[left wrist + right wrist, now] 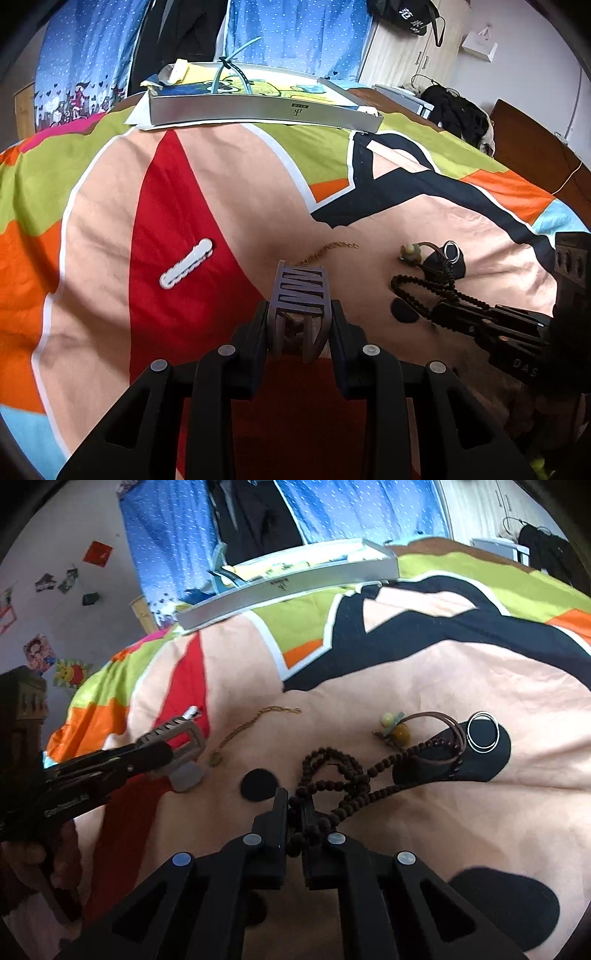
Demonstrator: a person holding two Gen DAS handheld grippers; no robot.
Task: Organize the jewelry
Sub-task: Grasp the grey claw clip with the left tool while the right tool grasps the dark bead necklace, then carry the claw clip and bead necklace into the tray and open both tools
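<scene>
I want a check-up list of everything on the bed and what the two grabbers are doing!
Surface: colourful patchwork bedspread, wrinkled.
Job's things: purple hair claw; dark bead string; gold chain; white hair clip; silver ring; brown cord with yellow beads; grey box at the far edge.
Clutter: nothing seen.
Grippers: left gripper fingers closed on the hair claw; right gripper closed on the bead string.
Cables: thin cord along the right-hand wall.
Surroundings: blue curtains, wardrobe, wall stickers.
</scene>
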